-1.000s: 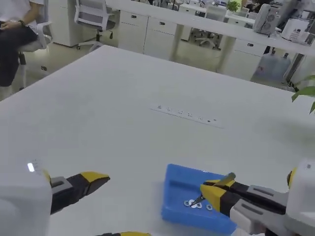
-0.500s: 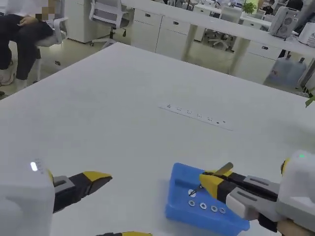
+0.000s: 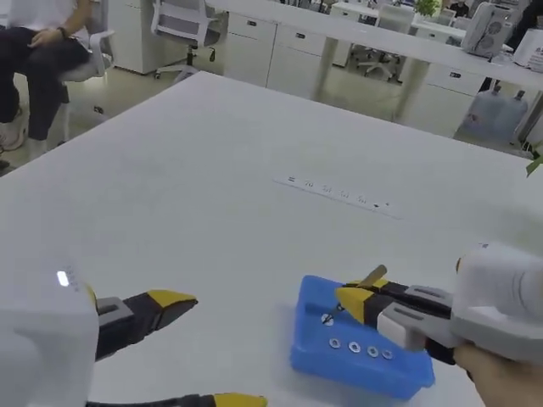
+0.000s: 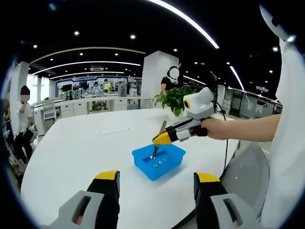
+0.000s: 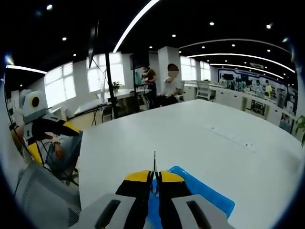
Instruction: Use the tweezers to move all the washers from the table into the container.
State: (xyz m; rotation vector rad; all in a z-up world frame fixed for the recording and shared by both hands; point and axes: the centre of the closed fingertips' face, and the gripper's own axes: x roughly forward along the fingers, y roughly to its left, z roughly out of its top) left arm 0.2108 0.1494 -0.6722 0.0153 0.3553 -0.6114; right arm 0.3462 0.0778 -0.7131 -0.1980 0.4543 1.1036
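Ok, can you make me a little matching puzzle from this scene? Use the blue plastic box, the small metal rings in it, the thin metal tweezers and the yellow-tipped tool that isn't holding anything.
Things:
1. blue plastic container
2. small silver metal washers
3. thin metal tweezers
4. yellow-tipped left gripper

States or places:
A. jaws apart, holding nothing
B. in a row on the container floor
C. clamped in the right gripper, tip down in the container
D. sitting on the white table

Pairs: 1-D, 2-B, 3-C, 4-A
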